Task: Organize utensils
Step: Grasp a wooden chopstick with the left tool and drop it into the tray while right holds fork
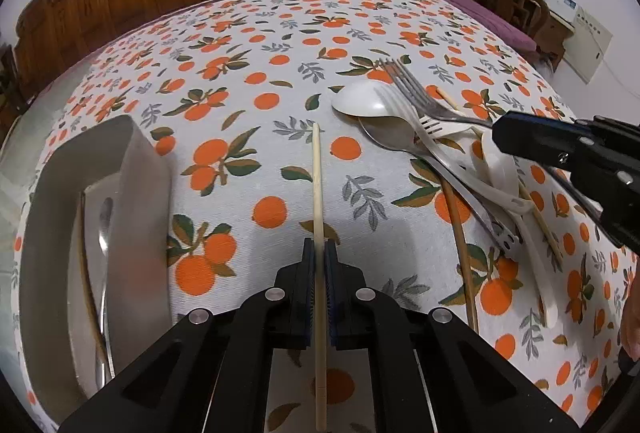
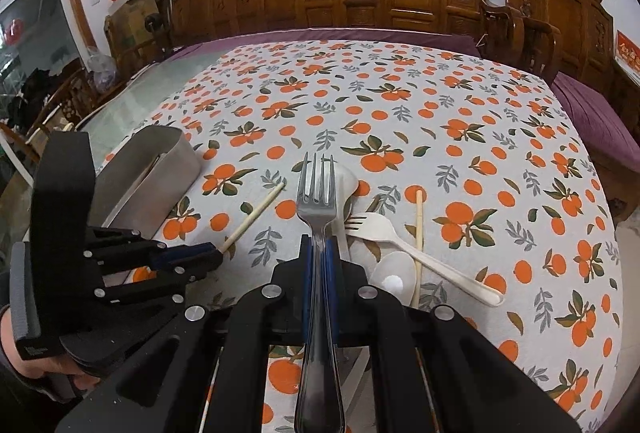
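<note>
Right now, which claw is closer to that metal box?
Left. The left claw, gripping a chopstick, is beside the metal box; the right claw holds a fork farther off.

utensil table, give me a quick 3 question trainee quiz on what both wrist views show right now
1. True or false: the left gripper is shut on a chopstick.
2. What does the right gripper hold? A) white plastic fork B) metal fork C) white spoon
3. Fill in: the metal container lies to the ___ of the held chopstick in the left wrist view.

Key: 1 true; 2 B, the metal fork; 3 left.
</note>
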A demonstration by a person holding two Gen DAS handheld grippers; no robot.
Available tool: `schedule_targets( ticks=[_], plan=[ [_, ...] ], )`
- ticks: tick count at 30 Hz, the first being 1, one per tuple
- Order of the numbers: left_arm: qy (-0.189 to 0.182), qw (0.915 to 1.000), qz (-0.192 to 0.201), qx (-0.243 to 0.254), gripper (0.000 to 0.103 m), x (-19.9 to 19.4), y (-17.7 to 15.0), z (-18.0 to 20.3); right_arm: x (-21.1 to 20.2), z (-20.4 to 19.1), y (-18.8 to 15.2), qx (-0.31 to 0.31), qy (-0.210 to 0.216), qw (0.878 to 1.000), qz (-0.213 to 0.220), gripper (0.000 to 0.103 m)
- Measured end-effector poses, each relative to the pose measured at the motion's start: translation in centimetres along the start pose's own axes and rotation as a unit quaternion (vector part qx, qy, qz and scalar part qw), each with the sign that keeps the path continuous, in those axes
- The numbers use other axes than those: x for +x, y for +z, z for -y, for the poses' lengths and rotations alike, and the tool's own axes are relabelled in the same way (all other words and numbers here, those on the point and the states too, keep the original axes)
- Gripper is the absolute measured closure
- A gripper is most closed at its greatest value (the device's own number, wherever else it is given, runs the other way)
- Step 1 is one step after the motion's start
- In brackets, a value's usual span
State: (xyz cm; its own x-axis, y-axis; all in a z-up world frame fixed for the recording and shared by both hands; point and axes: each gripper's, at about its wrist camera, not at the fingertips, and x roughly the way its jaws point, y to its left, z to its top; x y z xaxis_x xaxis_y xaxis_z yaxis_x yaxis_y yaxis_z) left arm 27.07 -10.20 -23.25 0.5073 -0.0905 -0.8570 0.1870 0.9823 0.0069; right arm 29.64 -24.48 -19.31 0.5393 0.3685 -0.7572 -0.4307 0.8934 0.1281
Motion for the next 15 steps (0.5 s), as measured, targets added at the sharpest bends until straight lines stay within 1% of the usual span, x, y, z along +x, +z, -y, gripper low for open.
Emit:
schedule_targets(
  ticks=[9,15],
  plan=[
    [0.002,0.9997,0.023,0.002,0.099,-2.9,0.5,-1.5,-0.3,-1.2,-0.3,-0.007,0.004,1.000,0.002,0.094],
    [0.003,0.9992,0.039,0.001,0.099,-5.1,1.0,-2.9,-1.4,-2.9,-0.6,-0.018,0.012,1.000,0.013,0.094]
  ],
)
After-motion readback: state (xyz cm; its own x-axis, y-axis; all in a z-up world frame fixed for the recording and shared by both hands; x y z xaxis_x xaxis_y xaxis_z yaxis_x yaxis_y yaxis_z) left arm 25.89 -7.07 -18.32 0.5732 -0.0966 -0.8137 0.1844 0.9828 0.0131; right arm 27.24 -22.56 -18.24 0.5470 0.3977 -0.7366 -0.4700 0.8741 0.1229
